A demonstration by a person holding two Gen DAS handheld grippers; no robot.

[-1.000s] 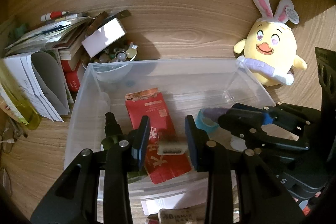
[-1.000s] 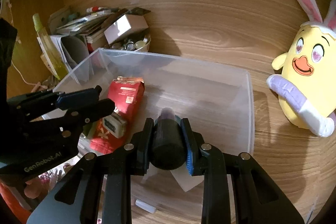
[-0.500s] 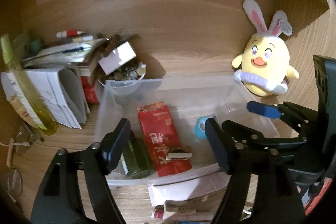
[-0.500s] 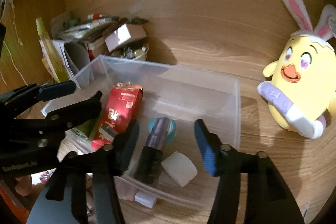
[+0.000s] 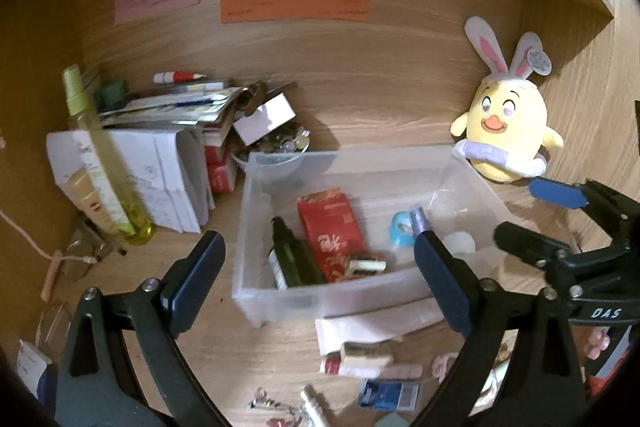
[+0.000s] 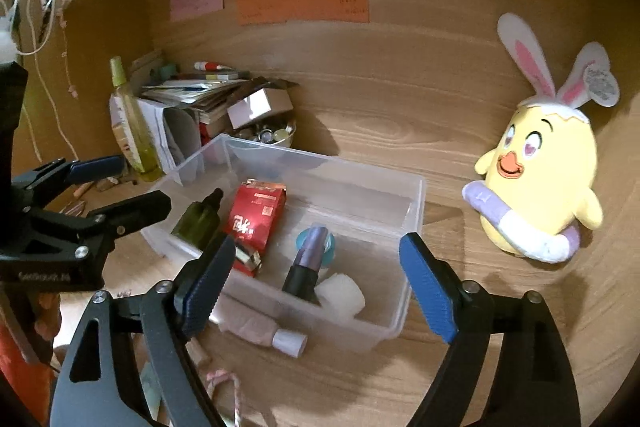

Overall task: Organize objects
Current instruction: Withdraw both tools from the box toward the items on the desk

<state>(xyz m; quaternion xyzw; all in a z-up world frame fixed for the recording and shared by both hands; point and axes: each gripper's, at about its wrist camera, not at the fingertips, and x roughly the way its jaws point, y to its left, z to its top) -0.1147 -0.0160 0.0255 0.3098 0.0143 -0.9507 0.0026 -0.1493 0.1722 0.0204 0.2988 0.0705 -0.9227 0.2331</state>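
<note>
Claws opening, empty, above clear bin, pink bottle plain only in right view.

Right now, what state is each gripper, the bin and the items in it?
left gripper: opening, nothing between its jaws
right gripper: opening, nothing held
clear bin: lidless, upright
green bottle: lying down in bin
red packet: lying flat in bin
purple-capped tube: lying in bin, cap on

Both grippers are pulling back and up from the clear bin, jaws opening, empty; the purple tube and green bottle are now lying released inside.
</note>
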